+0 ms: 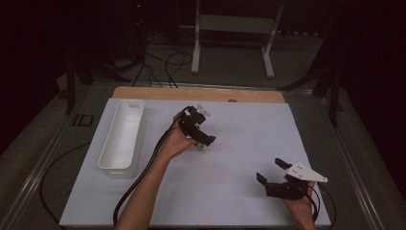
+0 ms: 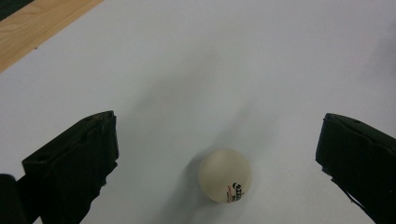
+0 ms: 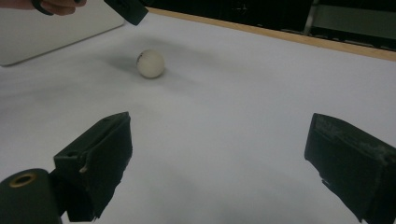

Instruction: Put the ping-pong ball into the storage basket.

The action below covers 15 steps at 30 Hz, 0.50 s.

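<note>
Small cream-white plastic ping-pong ball [image 2: 224,175] with a dark and red printed logo sits on the white sheet-covered surface [image 1: 230,191], and we see it between the spread black jaws of the left tool [image 2: 217,154], closer to the camera end, touching neither jaw. In the high view we find the left tool [image 1: 207,127] held by the person's left hand [image 1: 176,142] near the middle of the surface, tilted down over the ball [image 1: 203,146], which is mostly hidden beneath it. Jaws wide apart, gripping nothing.

Right tool [image 1: 271,171] sits at the near right of the surface in the right hand [image 1: 302,207], grey three-cornered plate on top; we see its jaws spread too, nothing between them. In its own view, right tool [image 3: 217,140] looks across bare white surface toward the ball [image 3: 150,63], well apart from it, with a left-tool jaw tip above the ball at the top edge.

Long white rectangular plastic bin [image 1: 122,136] lies at the left side of the surface, well apart from the ball; we see nothing inside it. Light wooden strip [image 1: 198,94] runs along the far edge of the surface. Black cable [image 1: 143,175] trails from the left tool along the forearm.
</note>
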Each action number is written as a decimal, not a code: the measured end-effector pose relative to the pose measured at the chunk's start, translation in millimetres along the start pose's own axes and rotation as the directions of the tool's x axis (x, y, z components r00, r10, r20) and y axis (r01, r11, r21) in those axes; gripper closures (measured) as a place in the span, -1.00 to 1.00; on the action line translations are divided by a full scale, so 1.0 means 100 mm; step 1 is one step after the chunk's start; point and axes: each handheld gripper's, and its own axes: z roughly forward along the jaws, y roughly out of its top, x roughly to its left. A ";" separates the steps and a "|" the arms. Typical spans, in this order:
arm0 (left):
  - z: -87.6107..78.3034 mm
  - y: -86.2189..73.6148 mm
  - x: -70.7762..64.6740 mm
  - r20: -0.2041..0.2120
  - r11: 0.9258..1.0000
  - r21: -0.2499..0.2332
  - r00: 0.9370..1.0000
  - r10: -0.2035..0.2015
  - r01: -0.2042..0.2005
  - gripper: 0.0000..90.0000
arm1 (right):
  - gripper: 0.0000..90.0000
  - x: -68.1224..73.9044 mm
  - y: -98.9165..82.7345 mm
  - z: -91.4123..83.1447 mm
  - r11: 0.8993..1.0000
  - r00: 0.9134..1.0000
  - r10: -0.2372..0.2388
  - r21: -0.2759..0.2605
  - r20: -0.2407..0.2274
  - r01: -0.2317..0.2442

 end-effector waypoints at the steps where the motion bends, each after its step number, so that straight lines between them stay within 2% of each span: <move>1: 0.01 0.00 0.00 0.001 1.000 -0.002 1.000 -0.002 0.002 -1.00 | -0.84 0.00 0.00 0.00 1.000 1.000 0.000 0.000 0.000 0.000; 15: 0.06 -0.01 0.01 0.000 1.000 0.025 1.000 -0.008 0.008 -1.00 | -0.84 0.00 0.00 0.00 1.000 1.000 0.006 0.000 -0.002 -0.006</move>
